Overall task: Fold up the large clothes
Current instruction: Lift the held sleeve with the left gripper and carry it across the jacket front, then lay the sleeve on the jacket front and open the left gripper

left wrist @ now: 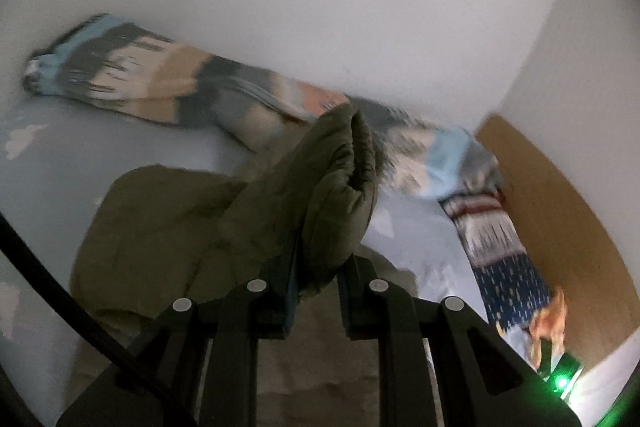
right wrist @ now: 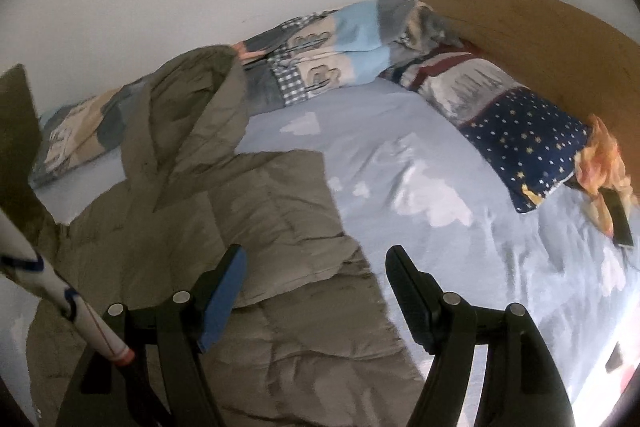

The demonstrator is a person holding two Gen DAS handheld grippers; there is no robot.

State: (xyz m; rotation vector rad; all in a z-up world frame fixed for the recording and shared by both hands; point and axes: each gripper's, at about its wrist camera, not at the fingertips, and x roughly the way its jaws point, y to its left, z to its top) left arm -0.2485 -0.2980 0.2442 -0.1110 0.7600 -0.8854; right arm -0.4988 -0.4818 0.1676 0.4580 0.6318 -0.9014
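Item: olive quilted jacket [right wrist: 256,227], puffy, stitched in broad panels, matte shell that creases softly; it lies spread on the bed [right wrist: 420,163], partly folded, one panel laid across the body with a straight edge. Left gripper [left wrist: 318,263]: jaws clamped on a thick padded fold of the jacket, likely a sleeve or a hem, which stands up from the rest and bulges above the fingers. Right gripper [right wrist: 316,267]: jaws wide apart, holding nothing, poised over the jacket's right edge near the sheet. Step in hand, as judged: carrying the lifted fold over the body. To do it well, keep the clamp deep in the padding so the slippery shell does not creep out, lift high enough to clear the bulk, lay it flat along the existing edge, and use the free gripper to pin or smooth the lower layer. Surroundings: pale blue sheet with white cloud print, smooth and lightly wrinkled; patchwork duvet [right wrist: 320,43] bunched along the white wall; star-print pillow [right wrist: 520,139] against a wooden headboard [right wrist: 540,27].
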